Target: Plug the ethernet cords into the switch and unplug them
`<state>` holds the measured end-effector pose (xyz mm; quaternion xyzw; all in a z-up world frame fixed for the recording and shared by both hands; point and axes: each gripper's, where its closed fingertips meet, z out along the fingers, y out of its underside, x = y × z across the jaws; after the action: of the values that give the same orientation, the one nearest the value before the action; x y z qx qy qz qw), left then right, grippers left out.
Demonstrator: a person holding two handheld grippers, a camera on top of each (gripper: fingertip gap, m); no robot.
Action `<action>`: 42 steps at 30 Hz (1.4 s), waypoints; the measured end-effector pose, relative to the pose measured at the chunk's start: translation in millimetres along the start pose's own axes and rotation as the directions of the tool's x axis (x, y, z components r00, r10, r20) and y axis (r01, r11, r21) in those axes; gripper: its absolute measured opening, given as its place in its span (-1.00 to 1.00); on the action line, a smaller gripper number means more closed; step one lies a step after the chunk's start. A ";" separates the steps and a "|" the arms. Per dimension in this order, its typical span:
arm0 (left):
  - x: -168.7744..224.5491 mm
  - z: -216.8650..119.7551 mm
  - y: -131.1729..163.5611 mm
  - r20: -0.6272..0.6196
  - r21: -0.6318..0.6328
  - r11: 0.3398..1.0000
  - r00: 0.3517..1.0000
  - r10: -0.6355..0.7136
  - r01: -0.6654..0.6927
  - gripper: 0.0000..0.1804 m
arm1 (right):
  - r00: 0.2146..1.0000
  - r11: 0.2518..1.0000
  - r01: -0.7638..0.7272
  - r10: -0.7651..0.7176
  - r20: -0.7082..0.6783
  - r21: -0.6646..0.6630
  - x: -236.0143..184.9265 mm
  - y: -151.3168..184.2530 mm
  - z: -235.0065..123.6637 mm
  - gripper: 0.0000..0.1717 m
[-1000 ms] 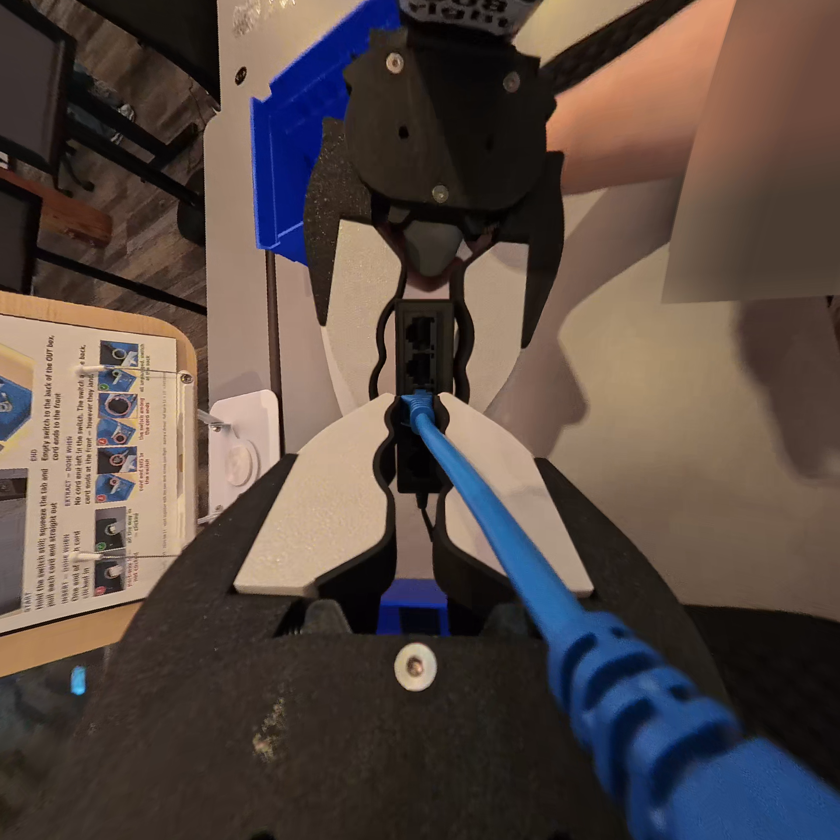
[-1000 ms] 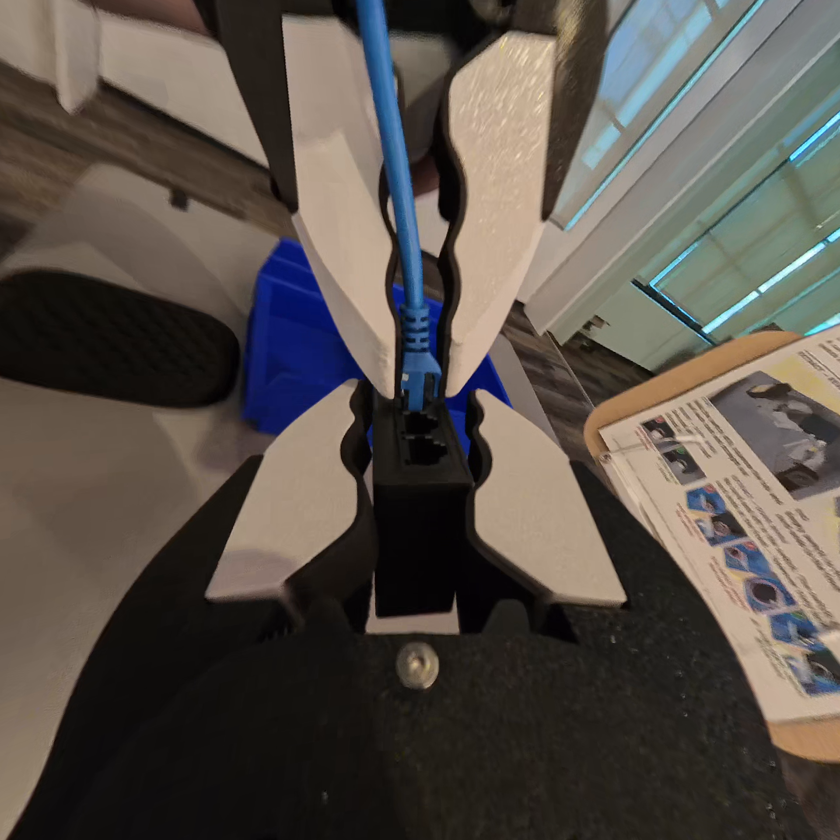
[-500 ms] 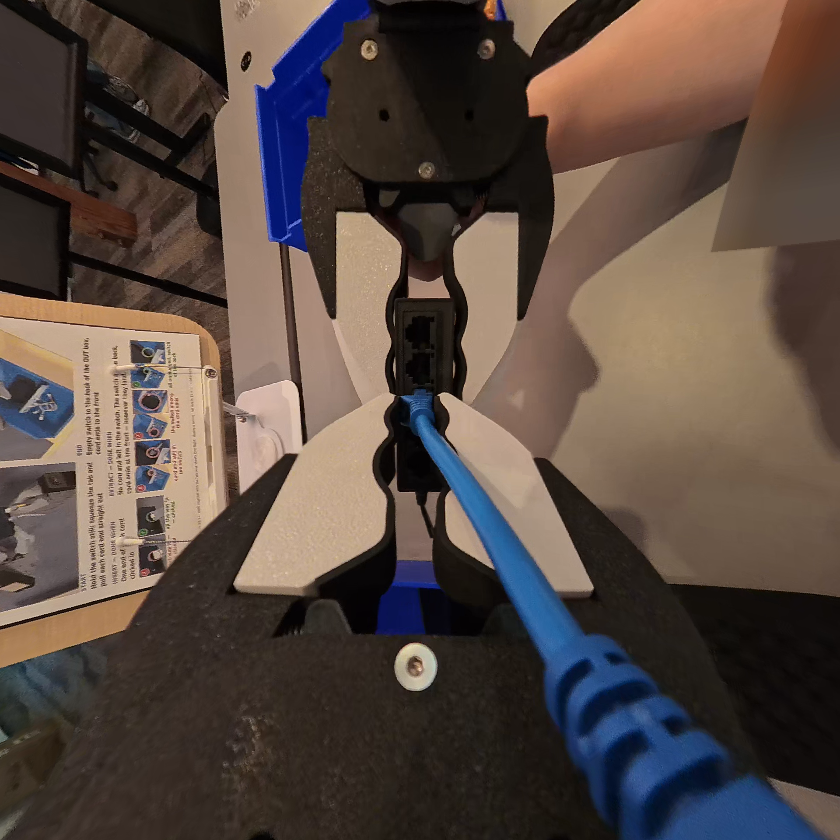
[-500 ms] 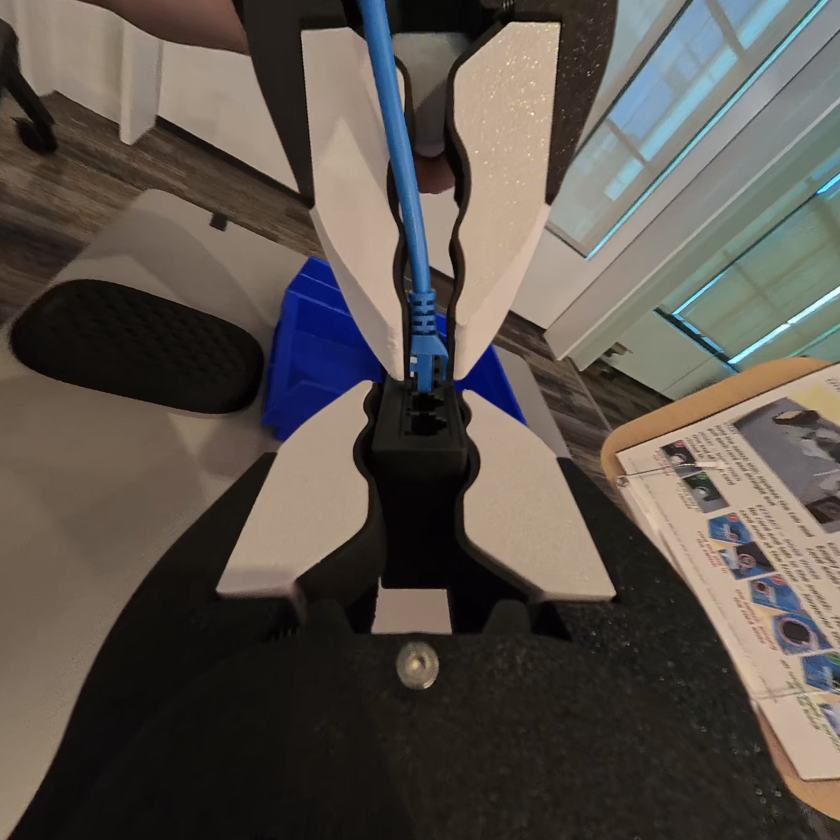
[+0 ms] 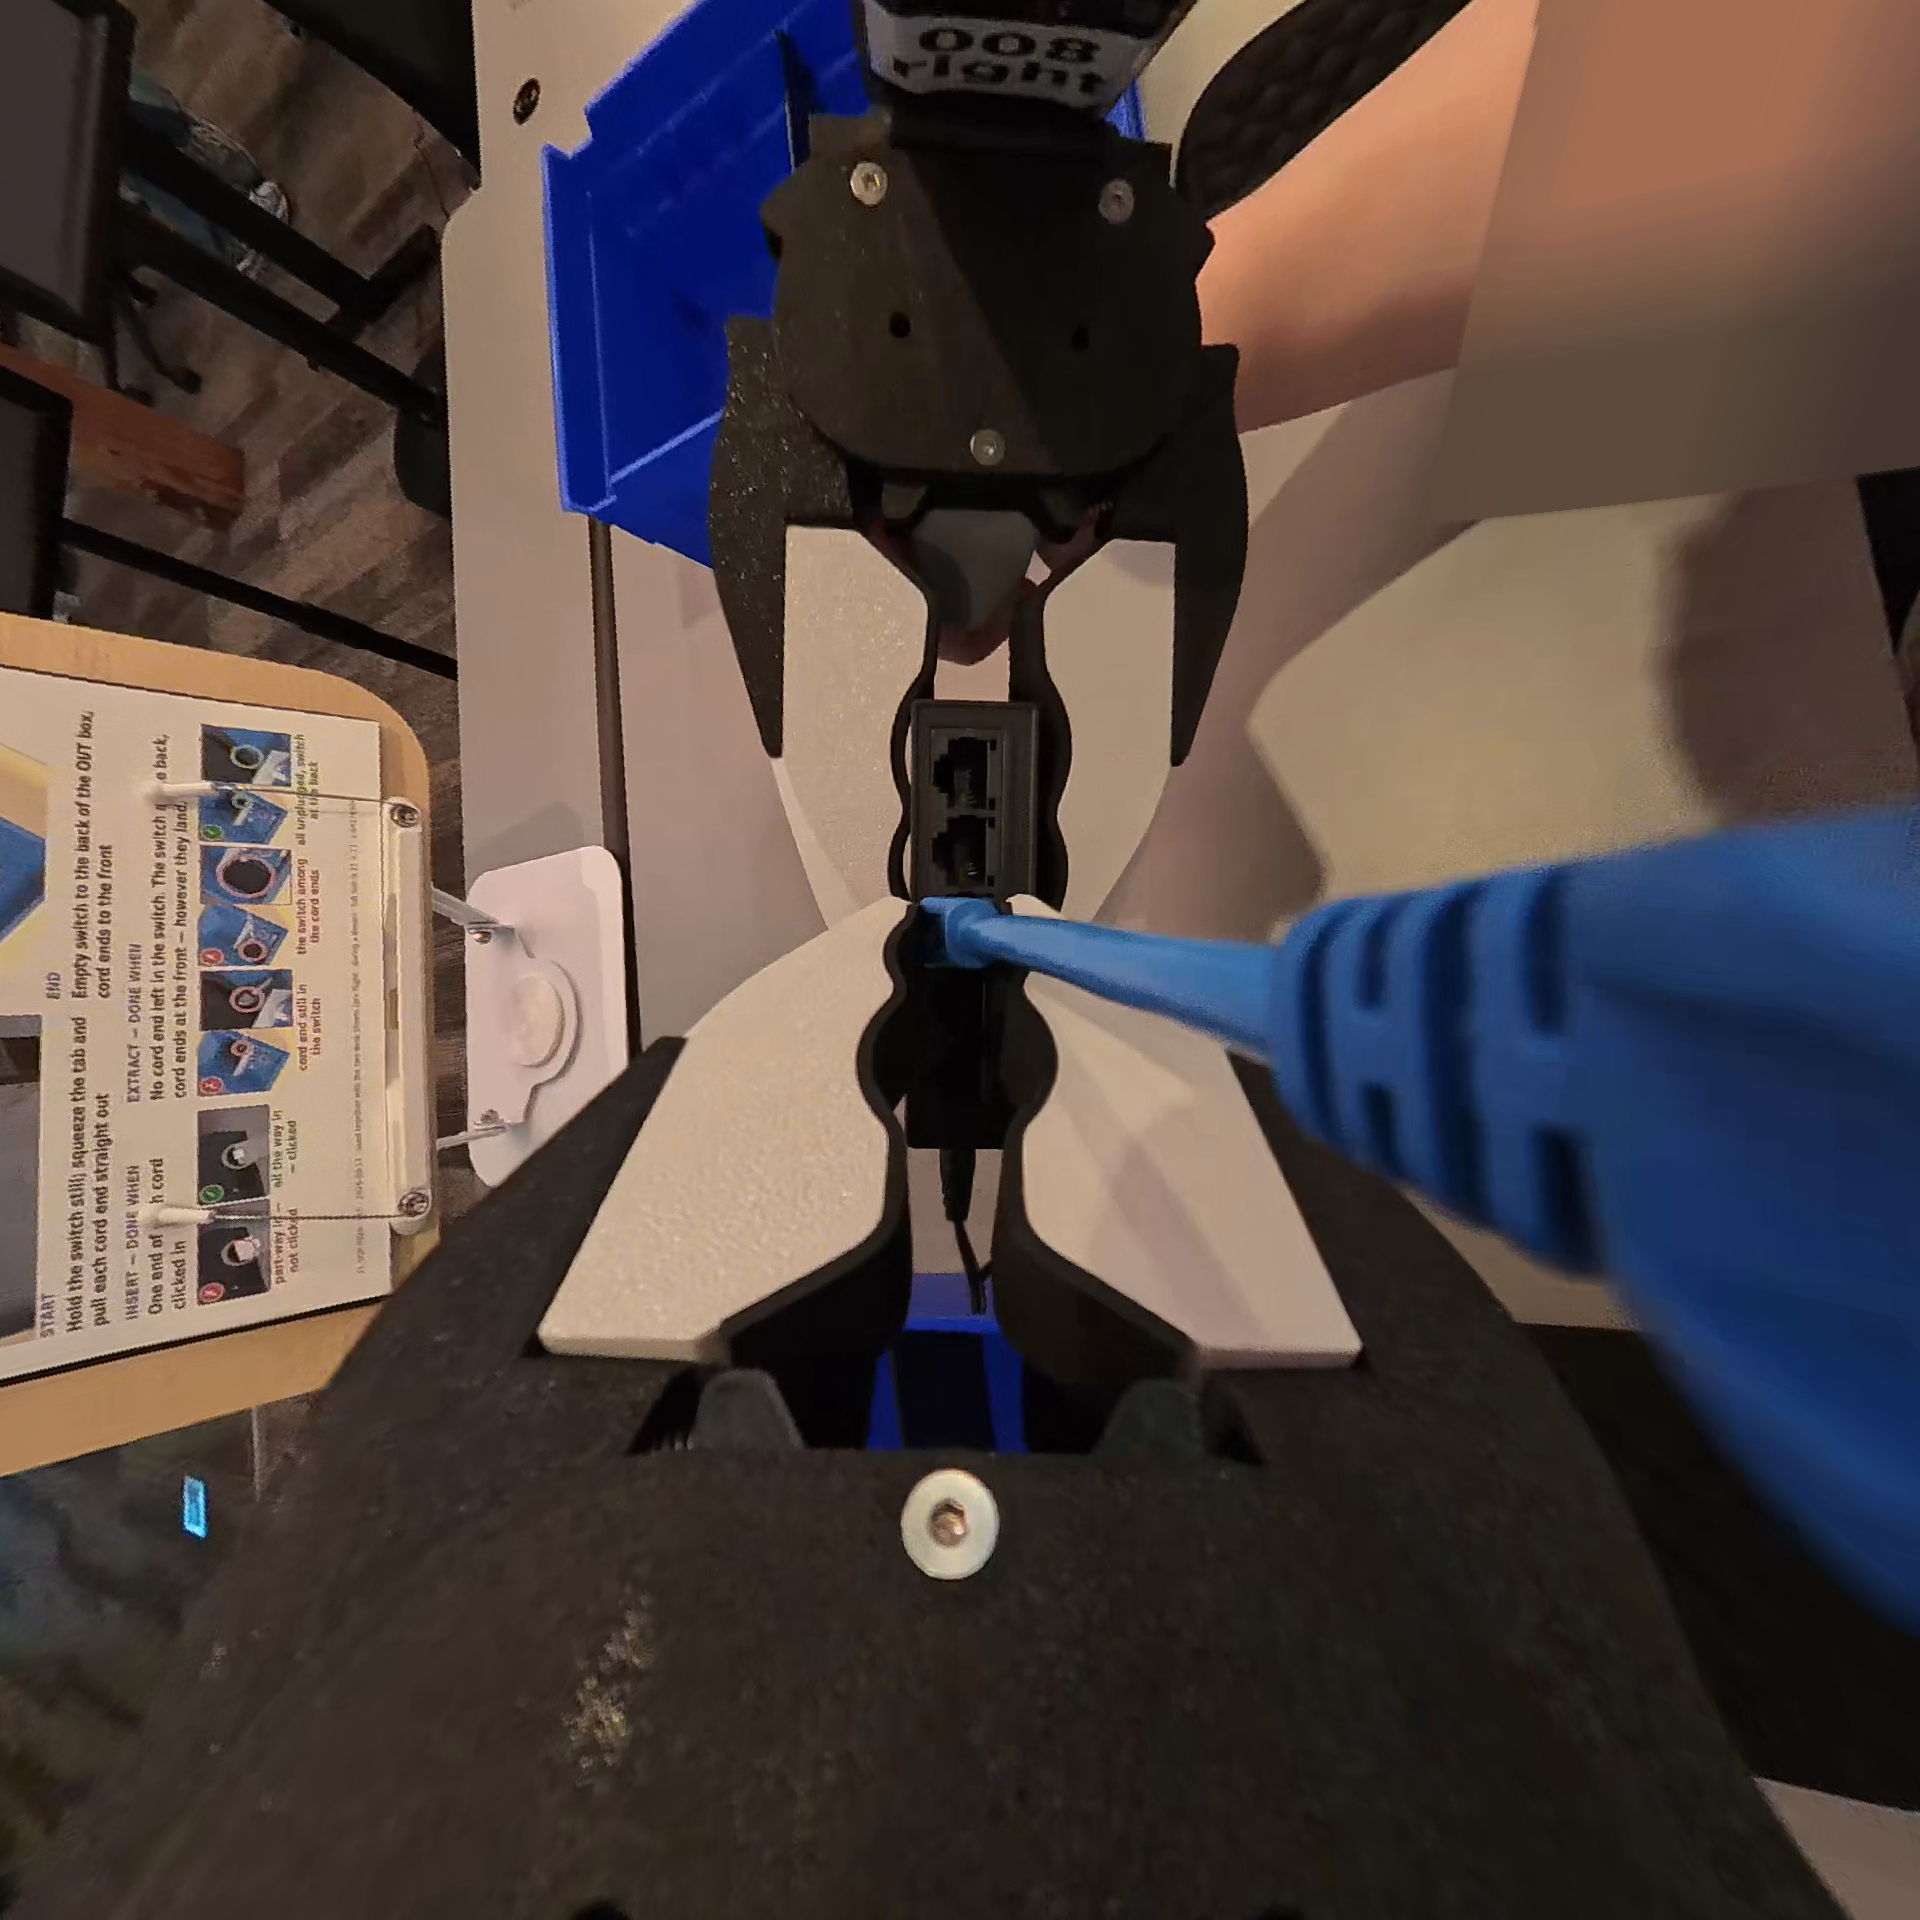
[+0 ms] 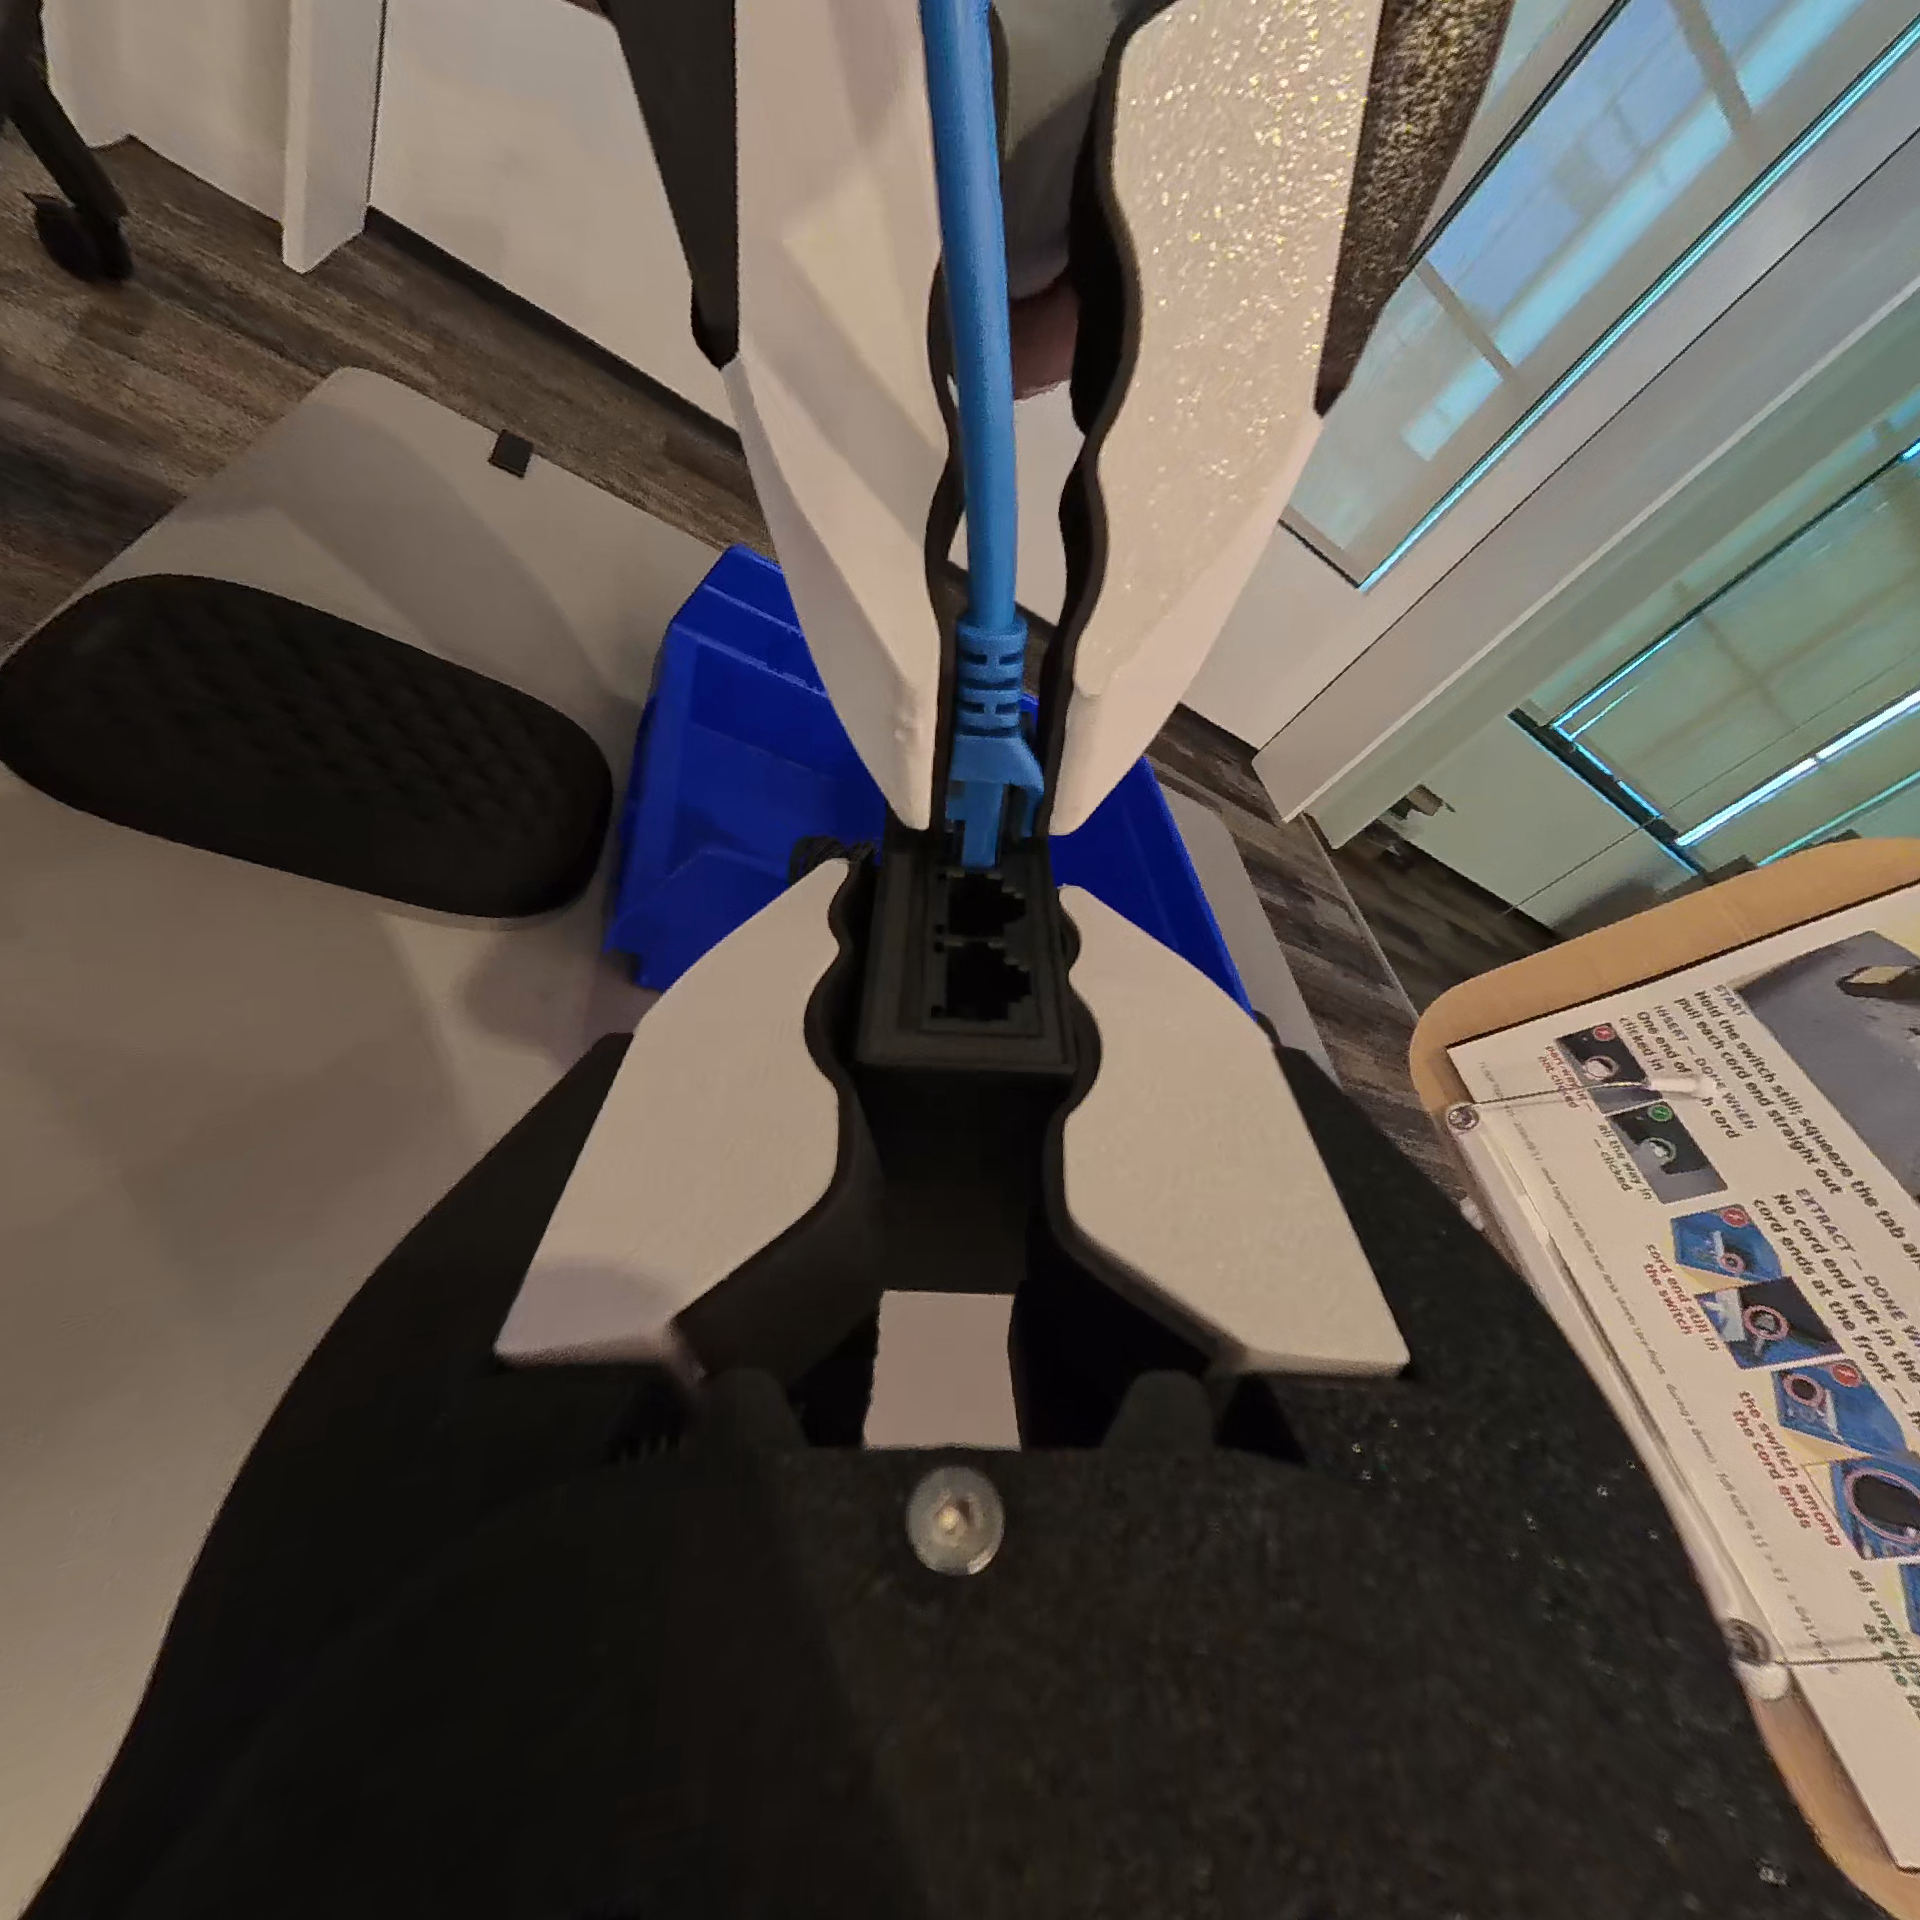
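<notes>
Mid-insertion: right tongs (image 6: 961, 883) clenched on small black plastic switch box (image 6: 961, 1039); left tongs (image 5: 961, 914) gripping blue ethernet cord plug (image 6: 987, 758) at third port. Next: straight push until clicked.

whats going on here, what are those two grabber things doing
A person is working two handheld tools against each other above a white table. The right tool is clamped on a small black ethernet switch, pads pressed to its sides. The left tool grips the plug end of a blue ethernet cord, whose connector sits at the mouth of one port. The two ports beside it are empty. A blue bin lies behind.
</notes>
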<state>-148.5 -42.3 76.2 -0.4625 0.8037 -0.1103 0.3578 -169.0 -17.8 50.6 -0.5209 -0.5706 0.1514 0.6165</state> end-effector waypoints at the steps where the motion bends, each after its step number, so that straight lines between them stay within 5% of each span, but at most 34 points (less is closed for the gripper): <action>1: -0.1 0.5 1.1 -0.002 -0.005 1.000 1.000 -0.002 0.002 -0.87 | 1.000 1.000 -0.006 0.007 0.006 -0.012 -0.6 1.6 0.5 -0.65; 5: -2.5 0.0 -2.4 -0.024 -0.008 0.999 0.999 -0.032 0.032 -0.86 | 0.998 0.998 -0.057 0.057 0.038 0.003 -0.1 -2.0 -2.4 -0.64; 9: -14.3 -9.6 -24.4 -0.103 0.117 0.974 0.978 -0.182 0.193 -0.86 | 0.968 0.933 -0.244 0.219 0.120 0.263 12.8 -35.1 -23.7 -0.65; 13: -28.7 -14.9 -33.5 -0.106 0.205 0.944 0.964 -0.242 0.260 -0.86 | 0.965 0.922 -0.260 0.260 0.040 0.287 33.2 -25.4 -36.5 -0.50; 18: -34.4 -20.8 -47.9 -0.137 0.336 0.889 0.950 -0.279 0.310 -0.86 | 0.926 0.833 -0.377 0.344 0.156 0.405 35.6 -37.0 -46.1 -0.42; 22: -34.6 -20.8 -55.8 -0.126 0.403 0.865 0.954 -0.272 0.300 -0.86 | 0.910 0.726 -0.414 0.347 0.228 0.548 36.4 -55.5 -60.5 -0.56; 29: -36.2 -27.8 -69.8 -0.126 0.499 0.814 0.954 -0.272 0.298 -0.86 | 0.952 0.763 -0.294 0.286 0.108 0.576 42.1 -55.8 -69.8 -0.53; 34: -31.0 -29.8 -78.2 -0.116 0.547 0.797 0.966 -0.230 0.256 -0.84 | 0.958 0.773 -0.286 0.249 0.143 0.566 34.3 -65.7 -71.9 -0.57; 42: -25.0 -27.6 -79.6 -0.071 0.530 0.827 0.982 -0.175 0.185 -0.87 | 0.977 0.805 -0.215 0.186 0.109 0.553 27.2 -69.7 -75.6 -0.64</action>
<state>-106.4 -69.5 148.3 -0.4170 0.6973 -0.3673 0.4527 -124.1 -60.6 136.9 -0.3701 -0.4579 0.3894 0.7084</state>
